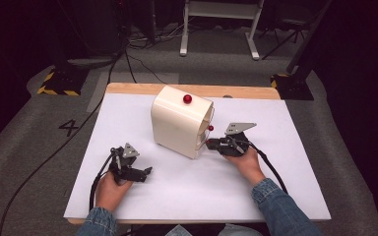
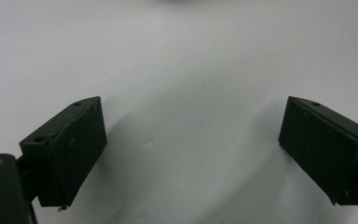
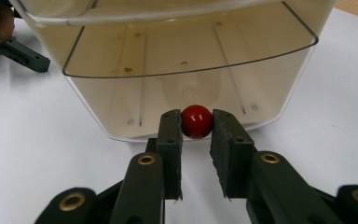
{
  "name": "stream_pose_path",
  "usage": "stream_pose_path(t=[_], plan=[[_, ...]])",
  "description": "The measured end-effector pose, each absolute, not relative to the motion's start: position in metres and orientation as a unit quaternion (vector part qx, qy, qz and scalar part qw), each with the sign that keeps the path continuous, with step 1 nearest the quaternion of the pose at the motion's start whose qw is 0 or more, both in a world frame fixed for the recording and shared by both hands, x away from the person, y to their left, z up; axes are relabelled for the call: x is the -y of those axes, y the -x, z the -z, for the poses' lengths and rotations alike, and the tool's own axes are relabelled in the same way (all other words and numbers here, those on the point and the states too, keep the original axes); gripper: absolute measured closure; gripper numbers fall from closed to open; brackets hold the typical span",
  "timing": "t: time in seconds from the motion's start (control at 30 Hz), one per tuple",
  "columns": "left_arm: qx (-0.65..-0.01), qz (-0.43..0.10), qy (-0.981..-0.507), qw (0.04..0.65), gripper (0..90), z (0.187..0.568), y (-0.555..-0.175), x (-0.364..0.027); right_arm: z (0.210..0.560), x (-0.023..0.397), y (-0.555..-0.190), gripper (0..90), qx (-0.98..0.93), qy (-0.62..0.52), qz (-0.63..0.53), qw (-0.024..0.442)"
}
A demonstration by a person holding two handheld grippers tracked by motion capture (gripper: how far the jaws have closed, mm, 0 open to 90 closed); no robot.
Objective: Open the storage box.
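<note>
Two red knobs: one (image 3: 196, 121) on the cream box's (image 1: 177, 125) clear drawer front, pinched by your right fingers (image 3: 170, 135), one (image 1: 187, 99) on top. The box sits mid-desk (image 1: 275, 196), open white surface around it. Your left gripper (image 1: 145, 173) rests low, fingers (image 2: 70, 144) wide apart.

**Dark room, grey floor, white-topped table**

A white sheet (image 1: 275, 196) covers most of the wooden table (image 1: 142, 88), leaving a strip of bare wood along the far edge. Grey carpet (image 1: 24, 147) lies around it, marked with a 4 (image 1: 69, 127) off the left edge. Beyond the 2 far corners stand black bases with yellow-and-black striped tape (image 1: 54, 90). A white frame (image 1: 219, 24) stands farther back. Black cables (image 1: 133, 64) trail across the floor. The surroundings are dark.
</note>
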State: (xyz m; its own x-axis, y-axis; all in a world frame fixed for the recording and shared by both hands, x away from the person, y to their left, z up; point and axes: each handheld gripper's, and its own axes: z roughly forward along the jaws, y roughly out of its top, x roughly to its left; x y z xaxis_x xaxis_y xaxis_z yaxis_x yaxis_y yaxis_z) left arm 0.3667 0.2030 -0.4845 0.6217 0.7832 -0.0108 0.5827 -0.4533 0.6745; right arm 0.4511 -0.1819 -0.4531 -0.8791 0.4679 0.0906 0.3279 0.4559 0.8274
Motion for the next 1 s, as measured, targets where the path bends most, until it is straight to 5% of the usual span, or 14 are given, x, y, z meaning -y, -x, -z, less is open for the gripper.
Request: stream_pose_path(t=[1.0], plan=[[-0.407,-0.152,-0.839,0.328,7.5,0.484,-0.367,-0.203,0.445,0.254,-0.407,73.7,-0.839,-0.261,-0.469,0.085]])
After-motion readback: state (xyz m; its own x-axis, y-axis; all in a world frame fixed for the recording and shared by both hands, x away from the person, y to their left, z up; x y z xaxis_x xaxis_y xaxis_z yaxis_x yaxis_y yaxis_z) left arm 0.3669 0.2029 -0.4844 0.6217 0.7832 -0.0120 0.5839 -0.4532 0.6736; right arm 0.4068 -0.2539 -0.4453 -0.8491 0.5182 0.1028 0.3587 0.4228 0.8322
